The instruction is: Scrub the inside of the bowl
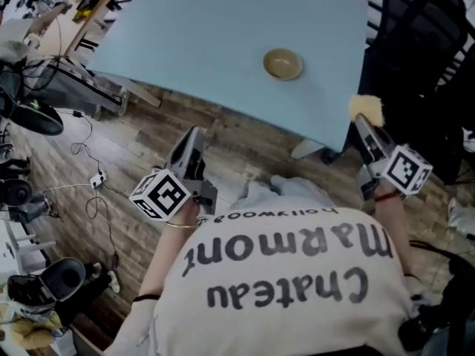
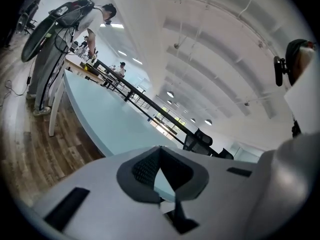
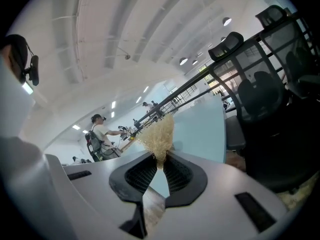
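Note:
A small tan bowl (image 1: 283, 63) stands alone on the pale blue table (image 1: 223, 43), well ahead of both grippers. My right gripper (image 1: 364, 124) is held up near the table's near right corner, shut on a straw-coloured fibrous scrubber (image 1: 367, 108); in the right gripper view the scrubber (image 3: 158, 134) fans out above the closed tips of the right gripper (image 3: 160, 165). My left gripper (image 1: 194, 136) is raised over the wooden floor short of the table's front edge. Its jaws are shut with nothing between them, as the left gripper (image 2: 161, 149) view shows. The bowl is not visible in either gripper view.
Black office chairs (image 1: 415, 58) stand to the right of the table. Cables (image 1: 89, 191) and equipment lie on the wooden floor at the left, with a cluttered workbench (image 1: 67, 13) behind. A person with a backpack (image 3: 100, 134) stands far off.

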